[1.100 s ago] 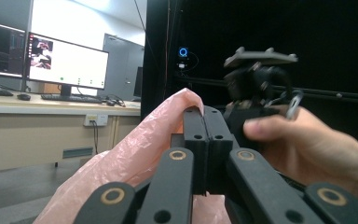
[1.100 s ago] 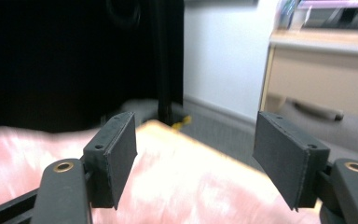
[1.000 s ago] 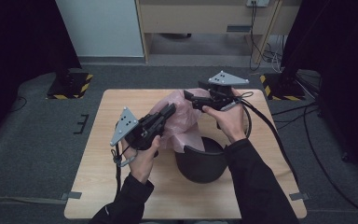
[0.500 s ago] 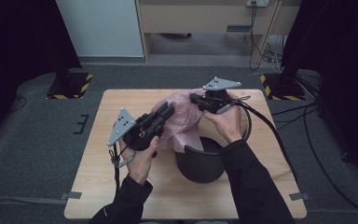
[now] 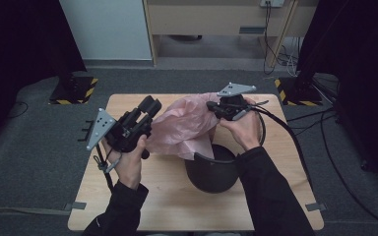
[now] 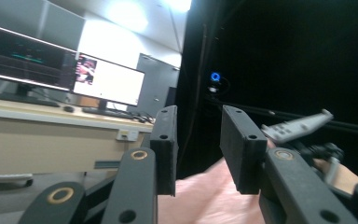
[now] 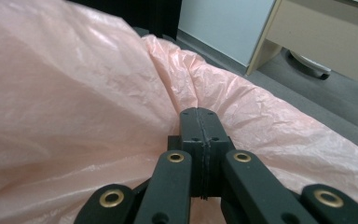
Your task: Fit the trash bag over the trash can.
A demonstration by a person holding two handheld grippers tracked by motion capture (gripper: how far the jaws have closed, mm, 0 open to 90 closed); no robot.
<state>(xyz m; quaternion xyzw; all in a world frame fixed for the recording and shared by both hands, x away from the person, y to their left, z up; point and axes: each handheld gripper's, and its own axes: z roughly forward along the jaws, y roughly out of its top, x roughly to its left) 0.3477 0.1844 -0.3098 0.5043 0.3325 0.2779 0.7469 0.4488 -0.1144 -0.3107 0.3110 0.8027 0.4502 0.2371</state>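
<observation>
The right gripper [image 7: 200, 140] has its jaws pinched flat together on a fold of the pink plastic bag [image 5: 187, 125], probably to hold the film up over the black bin [image 5: 211, 172] on the table [image 5: 275, 206]. The left gripper [image 6: 198, 149] has just been opening; its jaws stand partly apart with nothing between them, just left of the bag. I can read no writing anywhere.

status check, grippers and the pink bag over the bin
Right gripper shut on pink bag. Left gripper jaws just opening, nothing between them, clear of the bag. Bag draped partly into black bin. Nothing in the way.
</observation>
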